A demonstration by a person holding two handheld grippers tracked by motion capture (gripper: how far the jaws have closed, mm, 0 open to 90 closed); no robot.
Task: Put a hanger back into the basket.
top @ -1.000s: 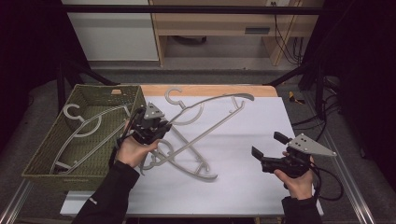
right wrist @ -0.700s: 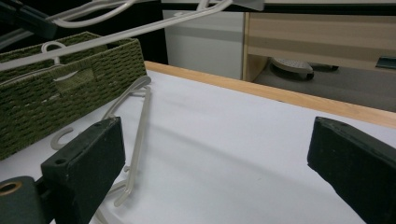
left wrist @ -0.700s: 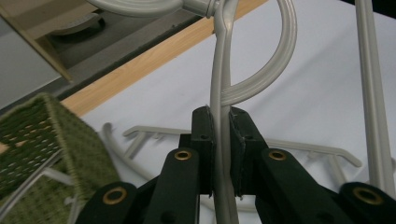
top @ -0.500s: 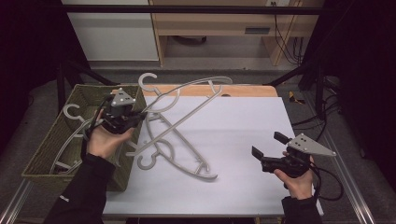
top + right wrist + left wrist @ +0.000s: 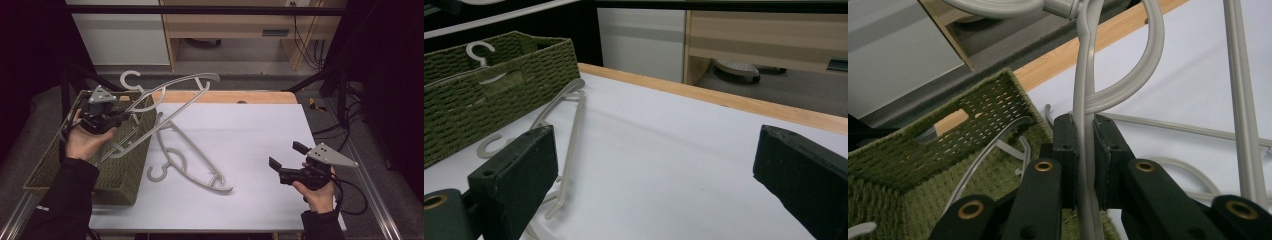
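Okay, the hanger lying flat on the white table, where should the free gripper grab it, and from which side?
Probably the straight bar of the flat hanger, taken from above. It is thin, lies flat and has bare table beside it. The open right gripper is nearest; the left gripper is shut on another hanger.

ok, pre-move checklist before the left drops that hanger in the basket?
1. Left gripper shut on the held hanger: ok.
2. Held hanger lifted off the table: ok.
3. Held hanger fully over the basket: not ok, its far end overhangs the table.
4. Room in the basket: cannot tell, hangers already lie inside.
5. Second hanger free of the lifted one: ok, flat on the table.
6. Right gripper open, out of the way: ok.
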